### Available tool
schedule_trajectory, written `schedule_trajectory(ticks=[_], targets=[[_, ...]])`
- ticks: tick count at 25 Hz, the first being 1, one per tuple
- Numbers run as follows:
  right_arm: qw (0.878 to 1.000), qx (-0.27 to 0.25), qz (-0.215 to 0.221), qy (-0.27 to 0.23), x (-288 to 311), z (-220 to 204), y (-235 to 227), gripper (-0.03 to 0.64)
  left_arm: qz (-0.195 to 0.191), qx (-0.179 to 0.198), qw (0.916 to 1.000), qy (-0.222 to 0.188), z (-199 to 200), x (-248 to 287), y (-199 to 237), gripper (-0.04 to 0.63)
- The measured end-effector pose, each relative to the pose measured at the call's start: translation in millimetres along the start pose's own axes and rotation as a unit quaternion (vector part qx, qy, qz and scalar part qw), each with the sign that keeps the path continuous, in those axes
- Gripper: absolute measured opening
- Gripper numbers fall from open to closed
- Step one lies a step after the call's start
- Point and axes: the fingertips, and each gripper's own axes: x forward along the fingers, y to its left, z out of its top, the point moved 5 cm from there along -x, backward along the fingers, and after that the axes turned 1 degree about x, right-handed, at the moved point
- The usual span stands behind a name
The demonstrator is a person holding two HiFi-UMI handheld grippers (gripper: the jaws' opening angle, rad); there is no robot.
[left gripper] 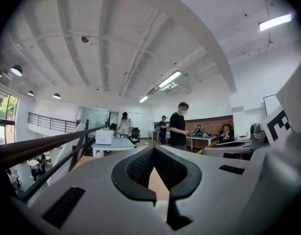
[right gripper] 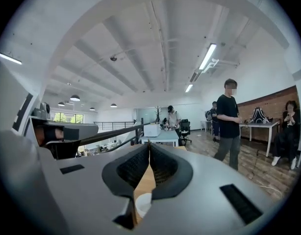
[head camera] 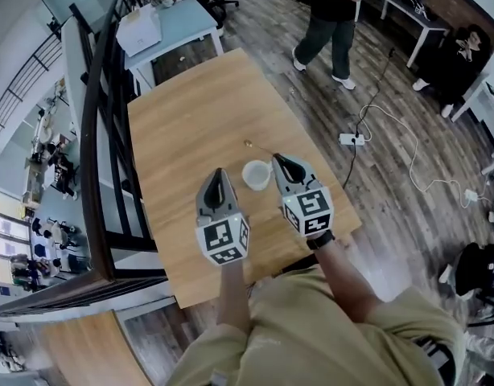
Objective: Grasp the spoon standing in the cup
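Note:
A white cup (head camera: pixel 256 174) stands on the wooden table (head camera: pixel 191 119), between my two grippers. It shows again low under the right jaws (right gripper: pixel 142 204). Just beyond the cup a thin gold spoon (head camera: pixel 258 147) shows over the tabletop and not in the cup. Its handle end points at the tip of my right gripper (head camera: pixel 277 159). The right gripper (right gripper: pixel 149 144) is shut, and I see nothing between its pads. My left gripper (head camera: pixel 217 174) is left of the cup. Its jaws (left gripper: pixel 153 148) meet at the tips and hold nothing.
A black railing (head camera: pixel 94 135) runs along the table's left side. A light blue table with a white box (head camera: pixel 140 29) stands beyond the far end. A person (head camera: pixel 327 14) walks at the back right. A power strip (head camera: pixel 349 139) and cables lie on the floor.

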Motion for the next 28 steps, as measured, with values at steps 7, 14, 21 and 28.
schedule_trajectory(ticks=[7,14,21,28], targets=[[0.998,-0.035,-0.009,-0.057,-53,44,17,0.017,-0.005,0.015,0.9992,-0.036,26,-49,-17,0.005],[0.996,-0.057,-0.028,-0.066,-89,52,27,0.017,-0.024,0.018,0.9981,-0.054,31,-83,-36,0.005],[0.997,-0.047,-0.031,-0.054,-108,43,34,0.017,-0.025,0.011,0.9984,-0.050,25,-101,-39,0.005],[0.996,-0.051,-0.050,-0.048,-118,43,36,0.017,-0.031,0.008,0.9984,-0.046,22,-109,-44,0.005]])
